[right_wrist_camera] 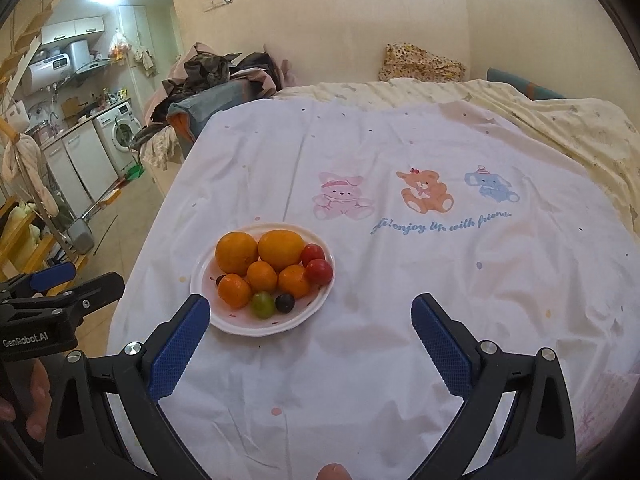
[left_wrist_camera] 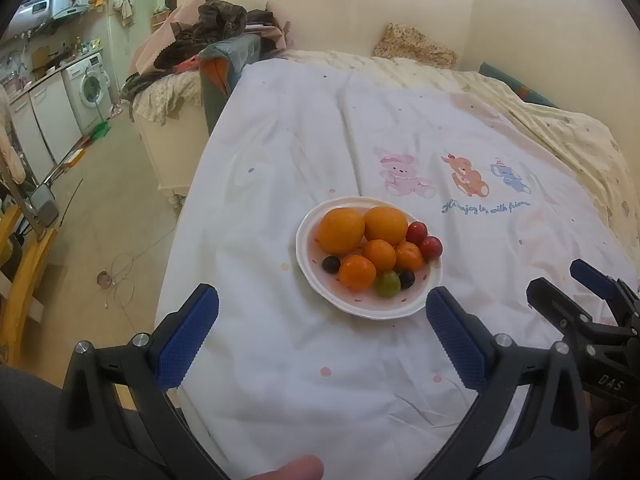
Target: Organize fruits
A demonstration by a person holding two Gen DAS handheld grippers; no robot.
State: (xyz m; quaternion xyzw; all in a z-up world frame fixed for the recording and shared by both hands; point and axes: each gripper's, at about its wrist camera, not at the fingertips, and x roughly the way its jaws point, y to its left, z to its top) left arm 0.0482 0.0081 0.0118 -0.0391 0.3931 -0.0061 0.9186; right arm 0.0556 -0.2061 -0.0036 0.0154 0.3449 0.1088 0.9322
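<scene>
plate: white plate [left_wrist_camera: 430,280] with small pink marks, on the white sheet [left_wrist_camera: 300,380] spread over the bed [right_wrist_camera: 568,128], about 12 o'clock off the left gripper's tips, 11 o'clock off the right's
large oranges: two [left_wrist_camera: 342,230] [left_wrist_camera: 386,225] at the plate's 11–12 o'clock, touching each other
small oranges: three [left_wrist_camera: 379,254] [left_wrist_camera: 409,256] [left_wrist_camera: 357,272] packed mid-plate, just in front of the large ones
red fruits: two [left_wrist_camera: 416,233] [left_wrist_camera: 431,247] at the plate's 2 o'clock rim, touching
green grape: one [left_wrist_camera: 387,283] at 6 o'clock, against a small orange
dark grapes: one [left_wrist_camera: 331,264] at 8 o'clock, one [left_wrist_camera: 407,279] beside the green grape
left gripper [left_wrist_camera: 322,316]: jaws spread wide, nothing between them – blue pads over bare sheet, near edge of plate between the tips
right gripper [right_wrist_camera: 310,316]: jaws wide apart, empty; left pad just beside the plate's 7 o'clock rim, contact unclear
sheet print: rabbit, bear, elephant [right_wrist_camera: 420,196] with blue script beyond the plate, 1 o'clock
background: washing machine [right_wrist_camera: 120,130] at 10 o'clock, clothes pile [right_wrist_camera: 212,70] at bed's far left
</scene>
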